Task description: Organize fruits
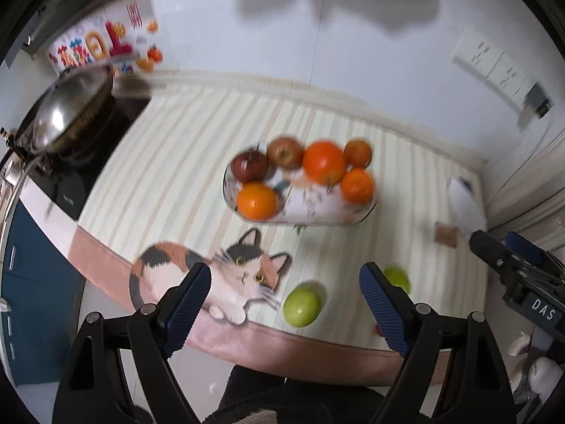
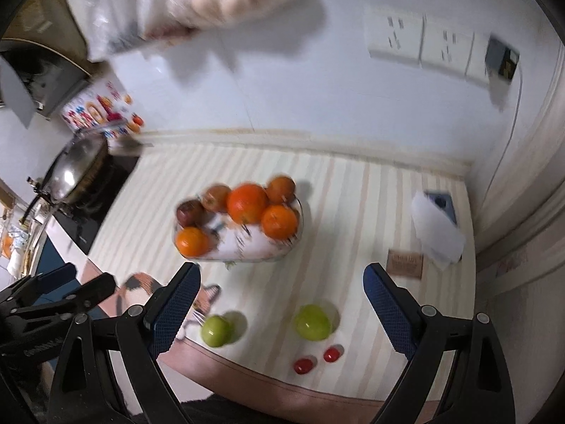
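Note:
An oval patterned fruit plate (image 1: 317, 208) (image 2: 254, 249) stands mid-counter holding several oranges (image 1: 324, 162) (image 2: 247, 203) and two red apples (image 1: 249, 165) (image 2: 190, 212). Two green apples lie near the front edge: one (image 1: 302, 306) (image 2: 216, 330) on the left, one (image 1: 398, 279) (image 2: 313, 321) on the right. Two small red fruits (image 2: 304, 365) lie in front of them. My left gripper (image 1: 284, 305) is open and empty, above the front edge. My right gripper (image 2: 280, 312) is open and empty, also above the front edge; it shows at the right of the left wrist view (image 1: 512, 265).
A striped mat with a cat picture (image 1: 212, 279) covers the counter. A wok with lid (image 1: 67, 113) (image 2: 76, 173) sits on the stove at left. A white paper (image 2: 438, 233) and a small brown card (image 2: 405, 263) lie at right. Wall sockets (image 2: 420, 40) are behind.

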Motion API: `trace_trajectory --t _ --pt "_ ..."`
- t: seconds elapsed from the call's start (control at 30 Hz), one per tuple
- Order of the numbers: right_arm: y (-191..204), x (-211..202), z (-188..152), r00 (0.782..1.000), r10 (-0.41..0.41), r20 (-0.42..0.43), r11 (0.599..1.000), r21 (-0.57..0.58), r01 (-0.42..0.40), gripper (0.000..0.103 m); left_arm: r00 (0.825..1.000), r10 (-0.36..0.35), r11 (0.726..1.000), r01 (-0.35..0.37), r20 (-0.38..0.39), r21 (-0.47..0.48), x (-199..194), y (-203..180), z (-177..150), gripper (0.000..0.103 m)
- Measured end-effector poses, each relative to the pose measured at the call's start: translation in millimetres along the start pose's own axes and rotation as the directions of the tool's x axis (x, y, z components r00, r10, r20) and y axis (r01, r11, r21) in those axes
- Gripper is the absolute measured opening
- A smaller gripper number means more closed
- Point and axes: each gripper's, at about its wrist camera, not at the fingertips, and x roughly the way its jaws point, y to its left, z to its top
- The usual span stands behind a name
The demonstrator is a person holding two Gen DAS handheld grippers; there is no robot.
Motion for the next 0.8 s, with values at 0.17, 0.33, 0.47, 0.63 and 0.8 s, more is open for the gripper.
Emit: trace_trajectory --t 0.17,0.33,0.47,0.63,0.8 --pt "-27.8 69.2 -17.2 0.991 -0.027 -0.129 0.999 0.019 0.03 0.096 0.986 0.002 1.0 -0.004 -0.165 -0.01 65.0 -0.2 -12.8 0.086" --pt "-47.7 144.3 -44.6 0.961 0.005 -0.277 0.998 0.066 0.014 0.095 0.939 -0.055 0.998 0.041 -0.34 -0.048 131.0 -2.9 -31.6 0.086" --pt "-54.0 180.9 -60.1 0.936 0.028 -0.351 0.995 0.097 0.006 0.09 0.902 -0.073 0.997 0.06 -0.425 -0.043 168.5 -10.5 -42.6 0.086" --pt "-53.4 209.6 -74.1 0.916 0.047 -0.399 0.995 0.105 -0.005 0.076 0.883 -0.099 0.995 0.086 -0.459 -0.049 197.2 -18.3 -48.7 0.084" --pt "-48.0 222.0 -77.6 0.905 0.063 -0.422 0.995 0.098 -0.024 0.062 0.896 -0.081 0.997 0.08 -0.437 -0.02 199.6 -26.3 -51.4 0.055"
